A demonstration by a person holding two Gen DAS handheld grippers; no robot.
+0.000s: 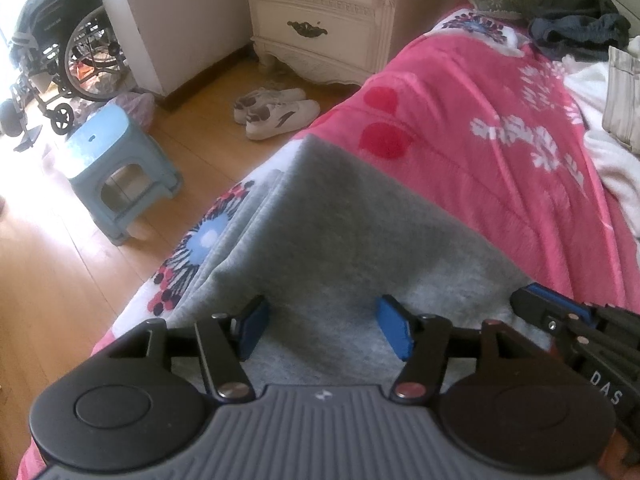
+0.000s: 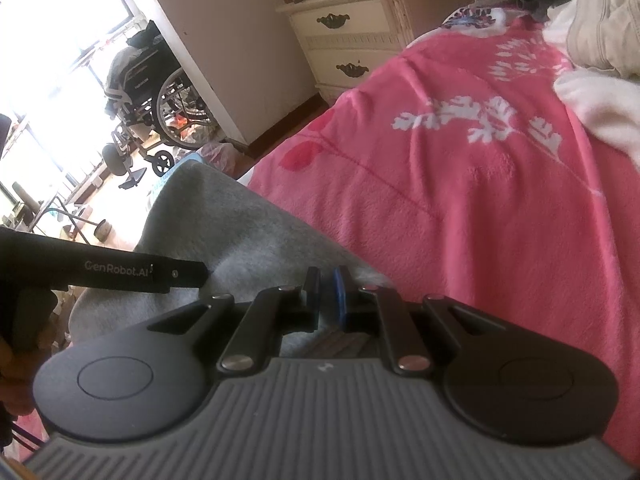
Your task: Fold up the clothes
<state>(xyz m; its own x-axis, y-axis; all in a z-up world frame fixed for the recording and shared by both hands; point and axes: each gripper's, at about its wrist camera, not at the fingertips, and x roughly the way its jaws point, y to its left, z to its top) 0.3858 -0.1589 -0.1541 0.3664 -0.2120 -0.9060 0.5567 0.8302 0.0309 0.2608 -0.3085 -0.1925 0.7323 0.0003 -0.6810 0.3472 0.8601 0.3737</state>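
Observation:
A grey garment (image 1: pixel 340 220) lies folded on the pink flowered blanket (image 1: pixel 480 140), its left side hanging over the bed's edge. My left gripper (image 1: pixel 320 308) hovers close above it, blue pads wide apart and open, with only flat cloth beneath them. My right gripper (image 2: pixel 326 276) is shut, its pads pinched together at the right edge of the grey garment (image 2: pixel 208 216). In the left wrist view the right gripper (image 1: pixel 528 296) shows at that same edge. The black side of the left gripper (image 2: pixel 120 272) reaches in from the left of the right wrist view.
More clothes lie at the bed's far end: a dark pile (image 1: pixel 576 28), a beige piece (image 1: pixel 624 96) and a white one (image 2: pixel 600 108). On the wooden floor are a blue stool (image 1: pixel 116 164), white shoes (image 1: pixel 276 112), a cream nightstand (image 1: pixel 320 20) and a wheelchair (image 1: pixel 60 52).

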